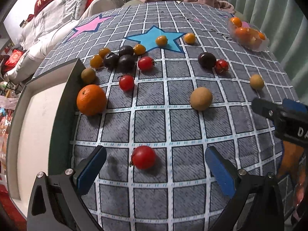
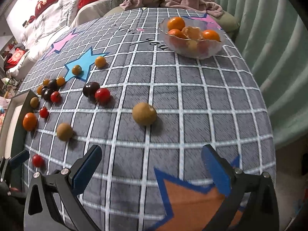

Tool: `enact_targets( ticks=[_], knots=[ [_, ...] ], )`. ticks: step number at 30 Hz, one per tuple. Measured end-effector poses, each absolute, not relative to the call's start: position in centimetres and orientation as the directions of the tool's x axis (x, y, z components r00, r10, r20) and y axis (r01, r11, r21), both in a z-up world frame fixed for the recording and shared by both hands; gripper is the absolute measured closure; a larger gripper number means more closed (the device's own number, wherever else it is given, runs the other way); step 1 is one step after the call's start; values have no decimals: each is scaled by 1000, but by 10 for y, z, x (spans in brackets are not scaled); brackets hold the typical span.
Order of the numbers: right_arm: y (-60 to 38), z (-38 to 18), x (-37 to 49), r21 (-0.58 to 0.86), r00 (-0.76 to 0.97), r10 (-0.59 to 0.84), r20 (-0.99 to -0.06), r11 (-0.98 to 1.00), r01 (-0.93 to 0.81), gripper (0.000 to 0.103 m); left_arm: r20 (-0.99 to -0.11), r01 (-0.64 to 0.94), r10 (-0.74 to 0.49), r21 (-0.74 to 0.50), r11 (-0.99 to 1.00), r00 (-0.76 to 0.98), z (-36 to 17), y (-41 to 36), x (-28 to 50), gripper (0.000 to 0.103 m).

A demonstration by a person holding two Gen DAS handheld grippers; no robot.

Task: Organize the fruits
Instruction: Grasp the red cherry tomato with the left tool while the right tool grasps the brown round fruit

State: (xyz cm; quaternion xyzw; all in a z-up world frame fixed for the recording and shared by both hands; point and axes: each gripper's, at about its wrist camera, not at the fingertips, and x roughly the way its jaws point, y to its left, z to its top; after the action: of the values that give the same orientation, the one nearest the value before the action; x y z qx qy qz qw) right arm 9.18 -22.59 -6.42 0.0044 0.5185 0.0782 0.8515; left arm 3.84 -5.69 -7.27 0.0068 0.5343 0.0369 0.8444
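Blue-padded, the left gripper (image 1: 156,170) gapes wide around a red cherry tomato (image 1: 144,157) without touching it. Beyond the tomato lie a tan longan (image 1: 201,98) and an orange (image 1: 91,99). Equally spread, the right gripper (image 2: 152,168) holds nothing; the glass bowl (image 2: 194,47) of oranges sits far beyond the tomato.

Landmark: the clear glass bowl (image 2: 194,44) at the far right of the grey checked cloth (image 2: 192,100), with whole orange mandarins (image 2: 176,23) in it. Nearer than the bowl and left of it lies a round tan fruit (image 2: 144,114). Further left, a dark plum (image 2: 91,89) touches a red cherry tomato (image 2: 102,95). Far left of the bowl, a large orange mandarin (image 1: 91,99) rests against the grey-rimmed white tray (image 1: 38,115). A cluster of dark plums (image 1: 120,58) lies beyond it.
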Motion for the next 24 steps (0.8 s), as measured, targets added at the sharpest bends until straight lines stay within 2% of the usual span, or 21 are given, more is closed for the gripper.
enact_targets(
  ticks=[5, 8, 11, 14, 16, 17, 19, 20, 21, 23, 24],
  knots=[
    [-215, -70, 101, 71, 463, 136, -876, 985, -154, 0, -894, -50, 70, 54, 997, 442, -73, -59, 39, 0],
    [-210, -72, 106, 51, 473, 124, -872, 985, -164, 1, -897, -70, 17, -15, 997, 442, -76, -50, 40, 0],
    [-204, -73, 109, 31, 489, 116, -865, 984, -177, 3, -900, -66, 24, -5, 998, 436, -76, -52, 41, 0],
    [-197, -70, 110, 16, 509, 118, -852, 980, -199, 15, -901, -73, 33, 2, 997, 433, -76, -54, 41, 0],
    [-195, -68, 109, 17, 516, 127, -847, 977, -213, 33, -894, -68, 40, 11, 998, 446, -75, -56, 39, 1],
    [-193, -66, 108, 18, 518, 132, -845, 976, -219, 38, -893, -61, 33, 6, 998, 449, -74, -57, 38, 6],
    [-189, -64, 109, 28, 521, 148, -841, 972, -232, 62, -889, -50, 17, -7, 999, 457, -71, -58, 35, 16],
    [-188, -63, 108, 40, 519, 163, -839, 970, -240, 70, -887, -45, 13, -9, 999, 461, -70, -59, 35, 26],
    [-188, -63, 108, 54, 514, 176, -840, 968, -245, 73, -884, -41, 11, -9, 999, 467, -68, -60, 34, 32],
    [-189, -63, 105, 62, 511, 187, -839, 966, -251, 73, -880, -42, 6, -16, 999, 475, -65, -60, 31, 54],
    [-189, -63, 102, 67, 508, 193, -840, 964, -256, 73, -878, -46, 9, -15, 999, 479, -64, -59, 29, 60]
  ],
)
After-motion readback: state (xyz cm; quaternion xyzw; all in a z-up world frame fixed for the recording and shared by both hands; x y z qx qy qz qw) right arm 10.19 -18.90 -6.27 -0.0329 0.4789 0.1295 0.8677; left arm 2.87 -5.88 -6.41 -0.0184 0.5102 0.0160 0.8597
